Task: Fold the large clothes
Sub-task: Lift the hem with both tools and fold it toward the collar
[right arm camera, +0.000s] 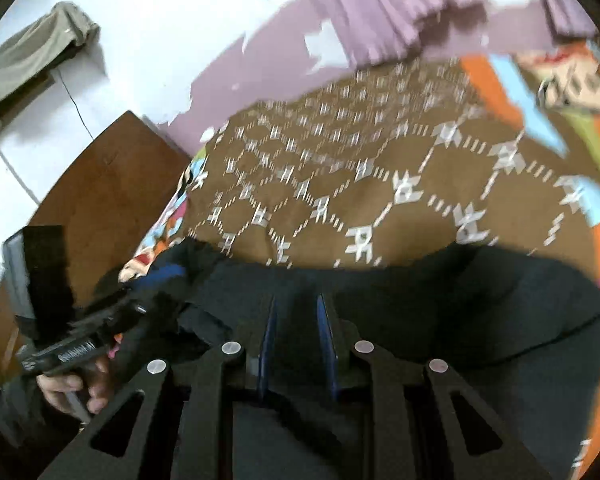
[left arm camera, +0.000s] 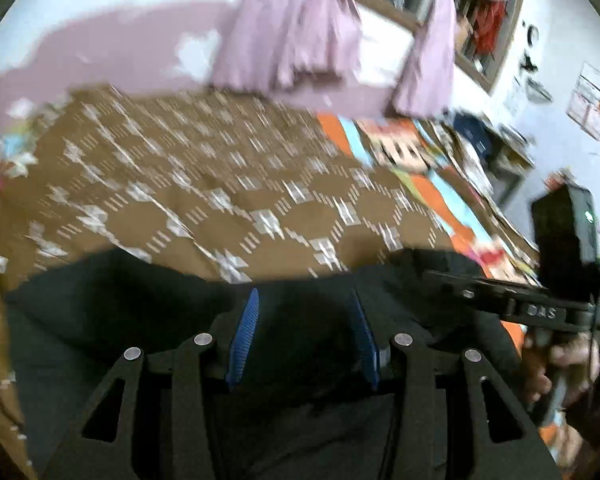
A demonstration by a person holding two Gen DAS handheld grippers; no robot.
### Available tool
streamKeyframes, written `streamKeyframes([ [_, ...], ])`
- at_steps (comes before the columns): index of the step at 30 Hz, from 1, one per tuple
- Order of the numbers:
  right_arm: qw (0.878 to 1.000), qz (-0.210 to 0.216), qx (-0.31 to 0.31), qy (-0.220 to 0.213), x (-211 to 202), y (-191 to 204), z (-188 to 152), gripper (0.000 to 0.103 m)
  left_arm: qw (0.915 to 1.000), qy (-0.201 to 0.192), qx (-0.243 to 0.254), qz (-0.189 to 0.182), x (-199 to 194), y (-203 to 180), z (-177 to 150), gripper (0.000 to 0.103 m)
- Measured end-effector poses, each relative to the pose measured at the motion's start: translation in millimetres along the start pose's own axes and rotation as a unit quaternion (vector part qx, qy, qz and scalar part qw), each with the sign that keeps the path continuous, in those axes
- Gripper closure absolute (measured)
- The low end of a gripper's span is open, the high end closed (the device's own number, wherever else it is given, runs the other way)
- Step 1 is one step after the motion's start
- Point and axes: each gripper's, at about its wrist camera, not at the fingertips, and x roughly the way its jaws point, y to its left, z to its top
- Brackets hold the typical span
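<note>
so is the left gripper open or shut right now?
Open: the left gripper shows a clear gap between its blue pads, with the black garment beneath, not pinched.

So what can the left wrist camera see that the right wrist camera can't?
Only the left wrist view shows the window with red things behind it, the papers on the wall and the right gripper.

Only the right wrist view shows the brown wooden board, the beige cloth hanging on the wall and the left gripper.

Both show the black garment, the brown patterned blanket and the purple curtains.
</note>
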Motion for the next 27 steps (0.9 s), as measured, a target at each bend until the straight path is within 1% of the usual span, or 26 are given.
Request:
streamKeyframes([
  [1, 1.000, -0.010, -0.004, 0.023, 7.3, -1.0, -3.7, 0.091, 0.9999, 0.015, 0.005, -0.005, 4.3, 0.2, -4.0, 0.077],
  [2, 0.999, -0.016, -0.009, 0.040, 12.8, -1.7, -7.8, 0.091, 0.9993, 0.032, 0.014, -0.010, 9.8, 0.6, -7.1, 0.083],
  [3, 0.998, -0.016, -0.014, 0.061, 19.3, -2.8, -13.0, 0.092, 0.9984, 0.049, 0.025, -0.015, 14.2, 0.4, -10.2, 0.083],
  [5, 0.994, -0.020, -0.021, 0.105, 32.1, -5.6, -23.4, 0.093, 0.9946, 0.085, 0.058, -0.014, 22.5, -1.2, -20.7, 0.084],
  [6, 0.992, -0.022, -0.021, 0.119, 36.7, -7.2, -26.7, 0.093, 0.9927, 0.099, 0.068, -0.015, 25.2, -1.5, -25.8, 0.084],
  [7, 0.989, -0.028, -0.020, 0.141, 43.9, -9.2, -30.7, 0.096, 0.9914, 0.109, 0.070, -0.016, 27.6, -1.1, -30.7, 0.085],
  [9, 0.986, -0.037, -0.018, 0.160, 52.7, -12.2, -34.0, 0.097, 0.9893, 0.129, 0.066, -0.017, 33.5, 2.7, -35.2, 0.086],
  [11, 0.985, -0.045, -0.014, 0.163, 57.8, -13.6, -33.4, 0.098, 0.9863, 0.149, 0.072, -0.007, 40.7, 3.8, -37.4, 0.088],
  [13, 0.985, -0.053, -0.012, 0.165, 61.5, -15.9, -33.3, 0.102, 0.9833, 0.162, 0.082, 0.006, 45.4, 2.1, -41.6, 0.089],
  [16, 0.985, -0.056, 0.001, 0.164, 67.1, -24.0, -34.8, 0.103, 0.9797, 0.179, 0.087, 0.024, 59.5, 2.6, -47.4, 0.090],
  [19, 0.985, -0.065, -0.001, 0.157, 72.2, -27.7, -39.5, 0.103, 0.9778, 0.183, 0.093, 0.040, 69.9, 3.6, -54.4, 0.090],
  [21, 0.985, -0.075, -0.009, 0.152, 73.0, -24.9, -43.2, 0.103, 0.9782, 0.179, 0.094, 0.048, 72.8, 3.2, -59.1, 0.091],
  [23, 0.986, -0.077, -0.016, 0.146, 69.7, -23.8, -43.9, 0.103, 0.9799, 0.165, 0.097, 0.056, 71.1, 2.8, -64.4, 0.091],
  [24, 0.987, -0.073, -0.017, 0.140, 65.8, -23.1, -44.3, 0.103, 0.9818, 0.155, 0.096, 0.054, 68.3, 3.8, -67.4, 0.091],
  [25, 0.989, -0.065, -0.019, 0.132, 60.9, -21.8, -43.7, 0.101, 0.9831, 0.149, 0.093, 0.052, 66.5, 5.7, -69.7, 0.091],
  [27, 0.993, -0.034, -0.029, 0.111, 47.4, -11.5, -40.8, 0.097, 0.9860, 0.138, 0.084, 0.042, 62.8, 10.3, -72.2, 0.091],
])
